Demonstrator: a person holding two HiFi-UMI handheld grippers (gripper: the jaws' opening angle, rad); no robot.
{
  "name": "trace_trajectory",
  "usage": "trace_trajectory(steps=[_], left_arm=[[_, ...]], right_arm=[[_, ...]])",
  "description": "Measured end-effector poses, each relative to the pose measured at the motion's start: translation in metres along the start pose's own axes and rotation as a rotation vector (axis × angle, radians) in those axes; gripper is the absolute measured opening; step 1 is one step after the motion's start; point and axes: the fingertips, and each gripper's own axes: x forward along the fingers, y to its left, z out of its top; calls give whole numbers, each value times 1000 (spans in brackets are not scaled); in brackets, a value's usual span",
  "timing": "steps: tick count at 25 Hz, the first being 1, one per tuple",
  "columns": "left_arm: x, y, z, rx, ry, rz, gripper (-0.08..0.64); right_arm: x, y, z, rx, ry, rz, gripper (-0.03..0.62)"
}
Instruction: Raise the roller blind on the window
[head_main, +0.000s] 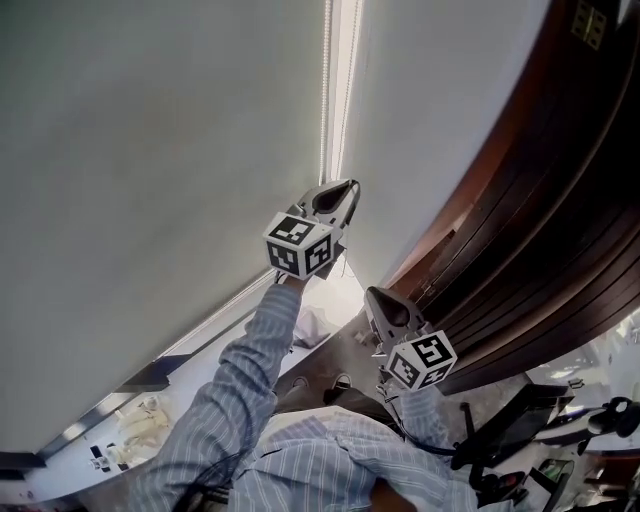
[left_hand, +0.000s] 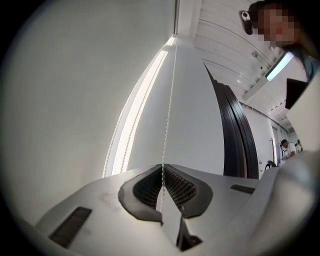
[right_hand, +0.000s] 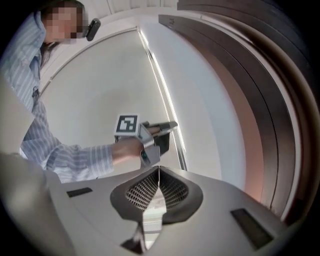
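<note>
**Step in hand:** chain pull, grip phase. The L gripper (left_hand: 162, 168) is raised at arm's reach, jaws clenched on the bead chain (left_hand: 169, 107). The beads enter at the pad tips and carry on down between the pads. The R gripper (right_hand: 159, 171) sits lower and near the L one, pointing up toward it. Its jaws are pressed together w/ no chain visible between them, so it reads as closed on nothing.

**Pos. of task item:** the roller blind (head_main: 160, 150) hangs flat in front of the person and covers the window across most of the head view. A second pale panel lies to its right, w/ a bright slit (head_main: 340, 70) of daylight between the two. Dark wood panelling (head_main: 540, 200) flanks the far right. The blind looks fully down, so the task is approx. at its start (judgement only).

**Axis:** the chain's long axis is vert. It is drawn straight from the L jaws up toward the blind's head, parallel w/ the slit and near it. The fabric drop runs the same way. The roller itself can't be made out.

**Next move, est.:** the L hand draws down along the chain's own line, w/ no sideways pull and a firm grip so the beads don't slip. The R gripper then takes the chain higher up for the next stroke. Which run of the loop raises the blind can't be told from here.
</note>
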Motion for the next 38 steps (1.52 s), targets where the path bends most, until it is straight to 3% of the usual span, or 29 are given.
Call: trace_trajectory(steps=[7,9,10,17,19,21,27,32,38], left_arm=[[-24,-5,-3,9,-3,-44,15],[-29,-6,-3,24,-1,-51,15],[-31,-7,-3,23,-1,-56,15],[-42,-18,-3,25,4,-99,15],[-45,-20,-3,21,3,-107,15],[-46,-21,-2,18,4,-112,15],[-56,-15,-2,-15,-17,-103,15],[-65,-14,-14,-133,-31,-130,14],[-73,-4,-88,-169,148,-65,14]], right_arm=[[39,11,127,-216,-175,84,17],[60,15,154,-245,-170,98,126],[71,16,165,-254,-162,104,132],[115,23,221,-284,-218,79,130],[115,22,233,-271,-248,81,84],[116,25,238,-291,-251,88,17],[113,26,233,-312,-285,57,8],[116,30,223,-420,-307,-53,6],[131,5,156,-381,-158,-88,6]])
